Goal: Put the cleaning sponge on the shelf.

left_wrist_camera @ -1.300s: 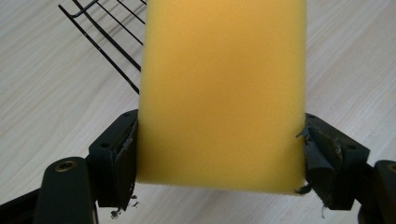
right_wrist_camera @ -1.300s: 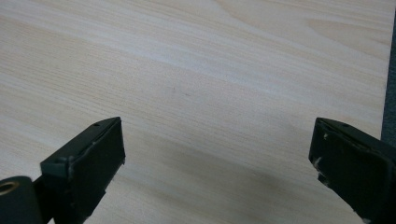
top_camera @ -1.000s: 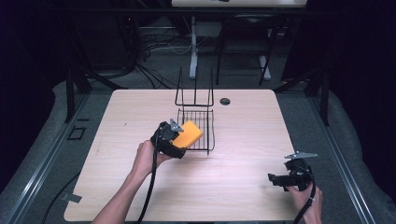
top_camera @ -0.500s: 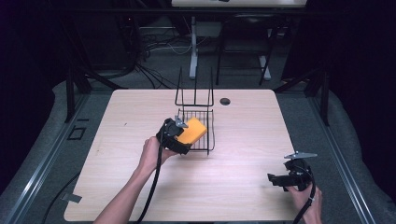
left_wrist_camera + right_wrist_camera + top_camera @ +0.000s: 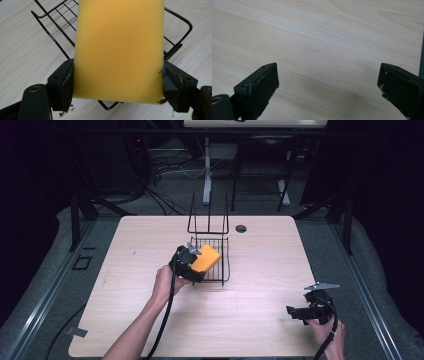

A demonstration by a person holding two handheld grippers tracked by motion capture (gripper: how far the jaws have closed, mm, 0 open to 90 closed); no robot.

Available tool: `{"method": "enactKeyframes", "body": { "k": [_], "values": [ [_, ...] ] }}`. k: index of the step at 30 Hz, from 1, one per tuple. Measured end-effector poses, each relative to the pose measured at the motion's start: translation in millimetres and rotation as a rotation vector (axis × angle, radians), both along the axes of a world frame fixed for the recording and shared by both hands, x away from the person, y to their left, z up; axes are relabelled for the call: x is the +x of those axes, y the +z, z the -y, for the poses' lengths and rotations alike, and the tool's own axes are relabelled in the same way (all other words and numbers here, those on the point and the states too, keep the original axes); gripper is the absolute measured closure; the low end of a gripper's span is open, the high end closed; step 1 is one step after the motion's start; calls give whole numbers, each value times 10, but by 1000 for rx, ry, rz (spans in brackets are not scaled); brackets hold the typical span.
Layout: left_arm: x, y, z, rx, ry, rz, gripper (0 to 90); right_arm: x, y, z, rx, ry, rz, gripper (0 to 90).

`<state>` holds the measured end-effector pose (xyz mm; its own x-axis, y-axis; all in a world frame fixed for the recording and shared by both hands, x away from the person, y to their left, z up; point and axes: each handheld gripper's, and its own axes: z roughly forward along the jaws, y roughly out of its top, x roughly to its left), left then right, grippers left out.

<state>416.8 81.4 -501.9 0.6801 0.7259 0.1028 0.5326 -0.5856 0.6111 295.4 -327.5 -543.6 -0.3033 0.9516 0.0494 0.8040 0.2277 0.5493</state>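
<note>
A yellow-orange sponge (image 5: 206,258) (image 5: 120,50) is clamped between the jaws of my left gripper (image 5: 196,261) (image 5: 117,88), which is shut on it. The sponge hangs over the left front part of a black wire basket (image 5: 220,270) (image 5: 178,23) standing in the middle of the wooden table (image 5: 260,245). My right gripper (image 5: 292,312) (image 5: 328,85) rests low near the table's front right corner, jaws wide apart with only bare wood (image 5: 317,40) between them.
The basket has a tall wire back (image 5: 208,217) on its far side. A round cable hole (image 5: 241,228) sits in the table behind the basket. Dark floor, cables and desk legs (image 5: 207,175) lie beyond the far edge.
My left gripper has carried the sponge a little forward and to the right, further over the basket. The right gripper has stayed where it was.
</note>
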Motion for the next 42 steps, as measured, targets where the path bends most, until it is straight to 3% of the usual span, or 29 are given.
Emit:
{"method": "enactKeyframes", "body": {
  "k": [1,4,19,42],
  "values": [
    [11,-7,-3,-2,3,0,227,-2,-19,-5,28,-12,16,33],
    [45,-25,-8,-5,9,-5,227,2,-25,-7,32,-8,12,33],
    [171,-66,33,-9,13,-15,225,-3,-18,-22,27,1,17,33],
    [200,-85,57,-16,-2,-16,228,-7,-13,-30,26,0,21,33]
  ]
}}
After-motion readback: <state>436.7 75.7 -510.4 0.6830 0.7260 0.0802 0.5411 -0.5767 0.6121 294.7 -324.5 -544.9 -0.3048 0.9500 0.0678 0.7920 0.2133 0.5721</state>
